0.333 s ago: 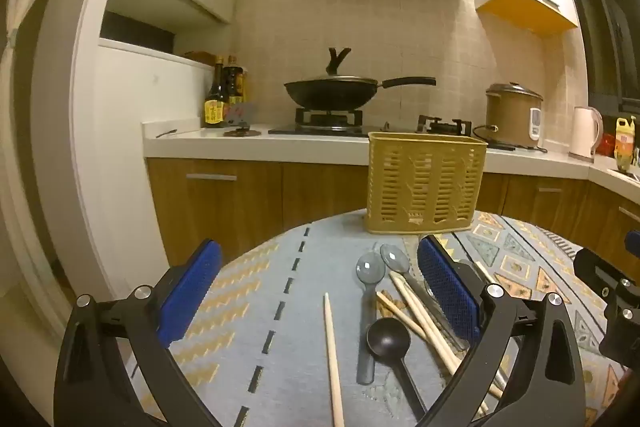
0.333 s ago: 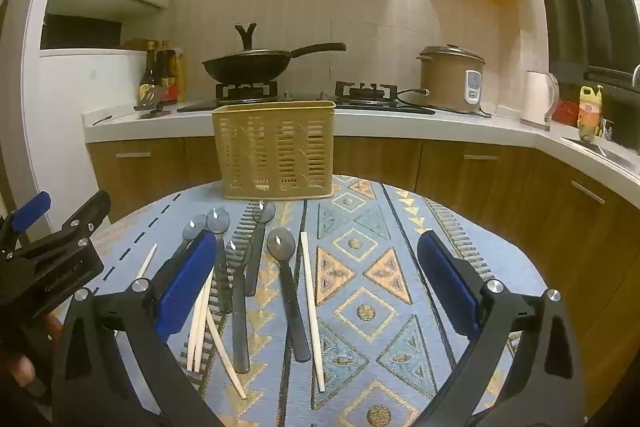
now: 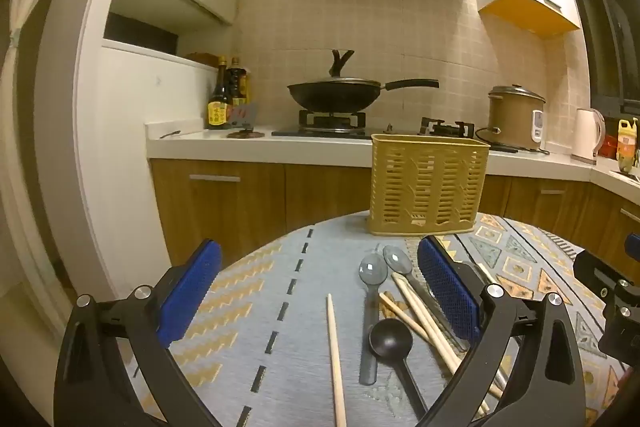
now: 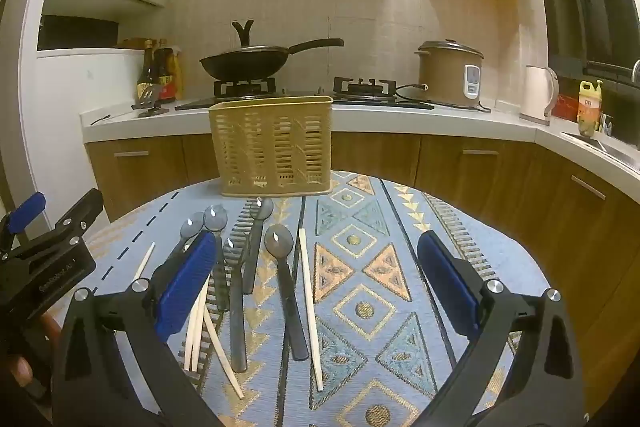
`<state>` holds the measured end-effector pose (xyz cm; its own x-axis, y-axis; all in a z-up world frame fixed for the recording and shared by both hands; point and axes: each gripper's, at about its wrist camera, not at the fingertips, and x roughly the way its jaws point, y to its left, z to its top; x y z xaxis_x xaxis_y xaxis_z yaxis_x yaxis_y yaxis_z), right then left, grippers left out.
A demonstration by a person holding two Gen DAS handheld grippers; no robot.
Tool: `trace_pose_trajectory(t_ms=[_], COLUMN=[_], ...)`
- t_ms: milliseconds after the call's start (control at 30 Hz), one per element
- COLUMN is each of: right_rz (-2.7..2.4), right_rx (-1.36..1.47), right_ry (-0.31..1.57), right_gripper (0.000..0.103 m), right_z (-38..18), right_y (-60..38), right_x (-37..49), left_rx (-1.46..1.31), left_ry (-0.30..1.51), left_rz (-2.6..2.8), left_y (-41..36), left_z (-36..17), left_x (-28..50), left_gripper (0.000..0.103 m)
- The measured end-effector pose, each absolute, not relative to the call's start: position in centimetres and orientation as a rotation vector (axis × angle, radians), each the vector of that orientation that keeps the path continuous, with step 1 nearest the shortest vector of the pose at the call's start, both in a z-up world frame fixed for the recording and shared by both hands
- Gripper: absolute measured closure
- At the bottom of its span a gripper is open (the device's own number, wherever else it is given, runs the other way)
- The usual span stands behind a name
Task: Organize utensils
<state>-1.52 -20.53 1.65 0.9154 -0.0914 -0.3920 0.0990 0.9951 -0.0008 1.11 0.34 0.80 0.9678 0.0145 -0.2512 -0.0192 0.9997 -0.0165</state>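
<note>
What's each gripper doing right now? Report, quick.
Left gripper: open, holding nothing.
Right gripper: open, holding nothing.

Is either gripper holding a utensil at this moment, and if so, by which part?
Nothing is held. The left gripper and right gripper both stand wide open above the spoons and chopsticks lying on the table.

Table [image 4: 460, 211]: round, wore a blue patterned cloth.
Far edge: yellow slotted basket [image 4: 272, 143] stood upright.
Cloth: spoons [image 4: 286, 279] and chopsticks [image 4: 310, 311] lay scattered.
</note>
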Motion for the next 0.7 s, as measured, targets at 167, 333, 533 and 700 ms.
trace_pose_trajectory(t_ms=[167,333,533,700], right_rz=[-0.1,-0.098,-0.098,-0.098], right_rx=[0.02,0.031,0.031,0.026], right_ry=[0.41,0.417,0.421,0.415], right_gripper=[0.007,0.007,0.007,0.007], right_z=[1.2,1.1,0.8,0.8], right_y=[-20.2,-20.4,-20.2,-20.1], right_x=[-1.8,-1.7,-1.5,-1.8], left_rx=[-0.028,-0.025,-0.027,-0.027], left_ry=[0.235,0.24,0.235,0.238], left_rz=[0.03,0.04,0.042,0.042], left_y=[0.0,0.0,0.1,0.0], left_z=[0.6,0.7,0.5,0.5], left_x=[0.1,-0.2,-0.2,-0.1], left_gripper=[0.008,0.008,0.008,0.008])
